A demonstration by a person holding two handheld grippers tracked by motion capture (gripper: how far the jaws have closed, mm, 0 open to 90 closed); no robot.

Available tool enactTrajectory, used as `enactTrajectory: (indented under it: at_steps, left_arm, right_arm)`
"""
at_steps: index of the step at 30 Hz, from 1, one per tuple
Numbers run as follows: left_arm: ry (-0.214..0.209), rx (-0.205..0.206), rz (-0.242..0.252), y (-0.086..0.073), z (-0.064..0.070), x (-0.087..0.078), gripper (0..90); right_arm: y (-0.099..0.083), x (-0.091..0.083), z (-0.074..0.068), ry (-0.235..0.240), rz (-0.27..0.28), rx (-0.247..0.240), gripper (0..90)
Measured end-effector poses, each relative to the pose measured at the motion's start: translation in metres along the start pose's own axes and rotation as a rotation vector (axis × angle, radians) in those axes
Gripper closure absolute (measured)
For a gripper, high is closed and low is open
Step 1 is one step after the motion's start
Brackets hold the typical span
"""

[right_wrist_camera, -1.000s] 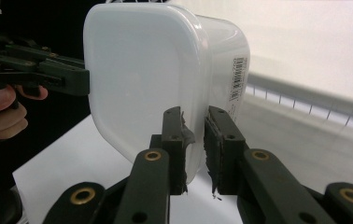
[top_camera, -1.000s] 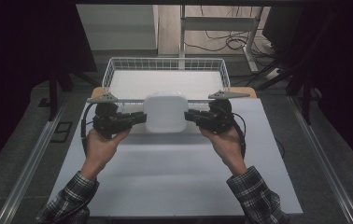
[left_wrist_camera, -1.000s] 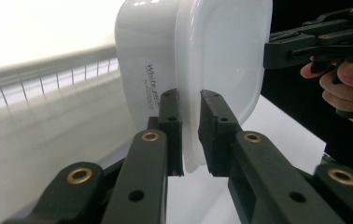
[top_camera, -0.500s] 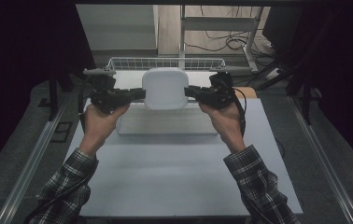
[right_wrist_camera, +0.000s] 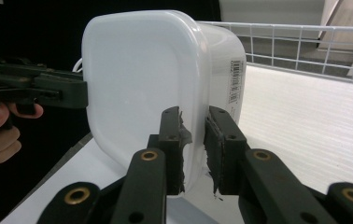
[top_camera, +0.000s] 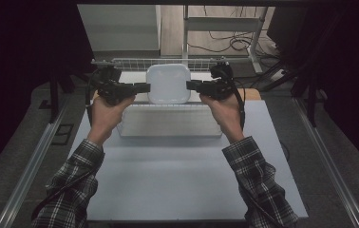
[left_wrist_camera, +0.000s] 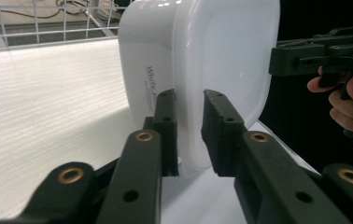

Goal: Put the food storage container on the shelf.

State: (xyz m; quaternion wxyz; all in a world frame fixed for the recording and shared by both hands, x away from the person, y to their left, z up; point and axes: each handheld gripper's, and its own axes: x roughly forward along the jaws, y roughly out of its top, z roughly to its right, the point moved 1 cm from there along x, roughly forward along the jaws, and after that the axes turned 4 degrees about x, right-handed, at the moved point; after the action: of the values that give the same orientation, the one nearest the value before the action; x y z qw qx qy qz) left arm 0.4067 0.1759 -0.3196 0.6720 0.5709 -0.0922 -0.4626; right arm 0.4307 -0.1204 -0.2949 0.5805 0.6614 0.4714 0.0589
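While both tools carry the tub [top_camera: 168, 83] between them near the top centre of the high view, I judge the step in hand to be moving it over the basket [top_camera: 135, 62], so I want both hands travelling at one pace and one height, or the rim could twist out of a pinch. My left tool [top_camera: 142, 87] is clenched on the tub's left rim; in the left gripper view its jaws nip the thin lip of the lid edge. My right tool [top_camera: 193, 85] grasps the opposite rim the same way, jaws closed on the lip in the right gripper view. I would keep the squeeze steady and avoid pulling the hands apart, since only the lip is held.

Seen up close, the tub is white, glossy plastic, square with rounded corners, tipped so its flat face looks toward me. Small print [left_wrist_camera: 151, 83] runs along one side wall, a barcode label [right_wrist_camera: 236, 80] along the other. It hangs clear of the pale counter [top_camera: 168, 175].
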Motion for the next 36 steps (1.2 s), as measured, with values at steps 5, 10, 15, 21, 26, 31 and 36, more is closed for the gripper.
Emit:
enactTrajectory:
  at_steps: [5,10,15,21,26,31,36]
  left_arm:
    - [0.009,0.003,0.009,0.001,-0.001,0.003,72.0]
    - [0.008,0.0,0.008,0.004,-0.003,0.006,70.5]
    - [0.015,-0.003,0.008,0.007,-0.006,0.011,67.8]
    - [0.021,-0.016,-0.001,0.009,-0.011,0.017,67.0]
    - [0.019,-0.028,-0.013,0.012,-0.014,0.019,65.1]
    - [0.04,-0.033,-0.025,0.015,-0.016,0.024,56.6]
    - [0.084,-0.018,-0.022,0.02,-0.02,0.028,54.6]
  right_arm:
    - [0.001,0.005,0.004,-0.005,-0.005,0.018,73.3]
    - [0.003,0.009,0.007,-0.008,-0.004,0.033,71.5]
    - [0.006,0.013,0.008,-0.019,-0.009,0.036,67.4]
    - [0.009,0.019,0.011,-0.023,-0.018,0.05,63.8]
    - [0.01,0.023,0.014,-0.019,-0.026,0.055,60.5]
    - [0.009,0.028,0.014,-0.046,-0.025,0.04,58.6]
    - [0.01,0.029,0.014,-0.05,-0.017,0.034,58.1]
